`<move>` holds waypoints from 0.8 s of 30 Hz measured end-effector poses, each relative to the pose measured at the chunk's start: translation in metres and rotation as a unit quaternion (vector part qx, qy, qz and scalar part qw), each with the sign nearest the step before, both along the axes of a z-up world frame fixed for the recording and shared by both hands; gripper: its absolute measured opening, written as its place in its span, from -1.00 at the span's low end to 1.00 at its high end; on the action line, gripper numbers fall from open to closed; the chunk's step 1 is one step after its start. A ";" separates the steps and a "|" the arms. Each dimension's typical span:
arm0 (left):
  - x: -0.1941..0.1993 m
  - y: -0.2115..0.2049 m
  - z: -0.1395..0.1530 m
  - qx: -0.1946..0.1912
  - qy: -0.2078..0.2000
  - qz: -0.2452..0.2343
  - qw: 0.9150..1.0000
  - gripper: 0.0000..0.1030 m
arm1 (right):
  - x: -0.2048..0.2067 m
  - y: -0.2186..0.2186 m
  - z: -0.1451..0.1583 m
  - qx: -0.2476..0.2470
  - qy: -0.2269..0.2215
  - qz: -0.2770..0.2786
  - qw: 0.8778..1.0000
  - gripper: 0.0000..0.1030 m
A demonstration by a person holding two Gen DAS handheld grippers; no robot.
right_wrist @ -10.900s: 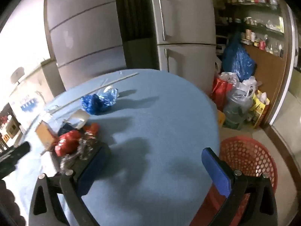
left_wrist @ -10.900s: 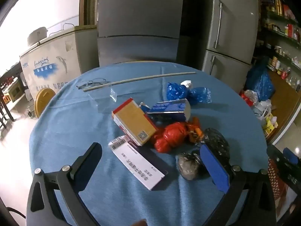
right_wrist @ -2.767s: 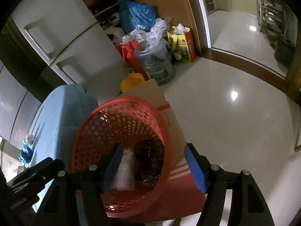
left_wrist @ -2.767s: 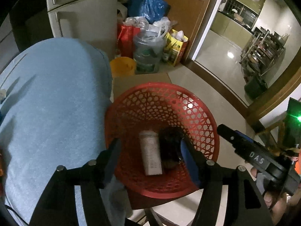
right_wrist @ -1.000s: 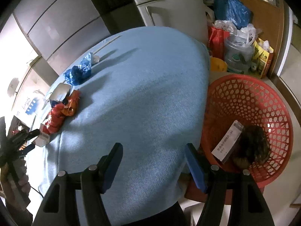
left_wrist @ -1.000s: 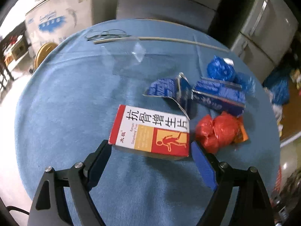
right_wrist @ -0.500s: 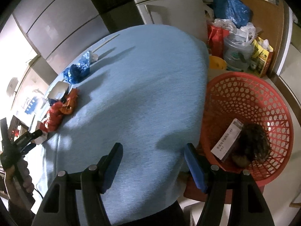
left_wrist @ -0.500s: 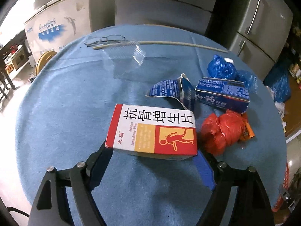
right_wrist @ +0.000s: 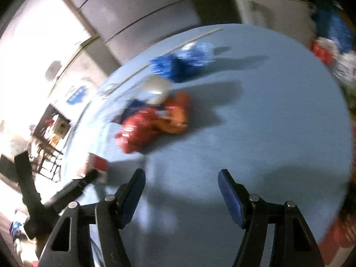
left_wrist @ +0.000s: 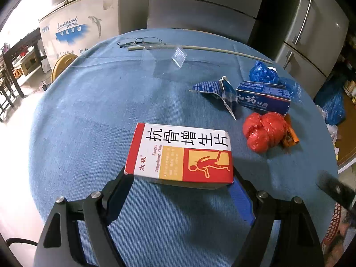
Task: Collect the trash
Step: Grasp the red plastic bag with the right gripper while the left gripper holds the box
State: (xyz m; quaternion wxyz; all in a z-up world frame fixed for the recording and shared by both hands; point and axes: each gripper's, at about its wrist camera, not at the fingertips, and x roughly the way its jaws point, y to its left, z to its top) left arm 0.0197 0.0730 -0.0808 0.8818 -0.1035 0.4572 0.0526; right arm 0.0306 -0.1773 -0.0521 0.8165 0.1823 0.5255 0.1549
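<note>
On the round blue table (left_wrist: 89,102), glasses (left_wrist: 139,41) and a thin stick (left_wrist: 222,50) lie by the far edge, a clear plastic piece (left_wrist: 164,57) just inside them. Near the middle, toward the near edge, the left gripper (left_wrist: 181,182) straddles a red-and-white box (left_wrist: 180,153); its jaws flank both ends, but whether the pads press cannot be told. Toward the right edge lie a torn blue carton (left_wrist: 217,90), a blue box (left_wrist: 262,98), a blue bag (left_wrist: 264,73) behind it, and a red bag (left_wrist: 263,131) nearer. The right gripper (right_wrist: 181,192) hangs over bare cloth near the table's near edge, jaws apart and empty; its view is blurred.
</note>
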 end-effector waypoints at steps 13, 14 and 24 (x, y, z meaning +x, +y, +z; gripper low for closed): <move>-0.005 0.019 -0.003 -0.019 -0.002 0.008 1.000 0.63 | 0.069 0.068 -0.037 0.053 0.042 -0.020 0.997 0.35; -0.005 0.019 -0.002 -0.018 -0.003 0.007 1.000 0.63 | 0.073 0.070 -0.040 0.048 0.043 -0.022 0.998 0.26; -0.003 0.015 0.003 -0.007 -0.010 0.003 1.000 0.63 | 0.072 0.063 -0.037 0.041 0.014 -0.014 0.999 -0.13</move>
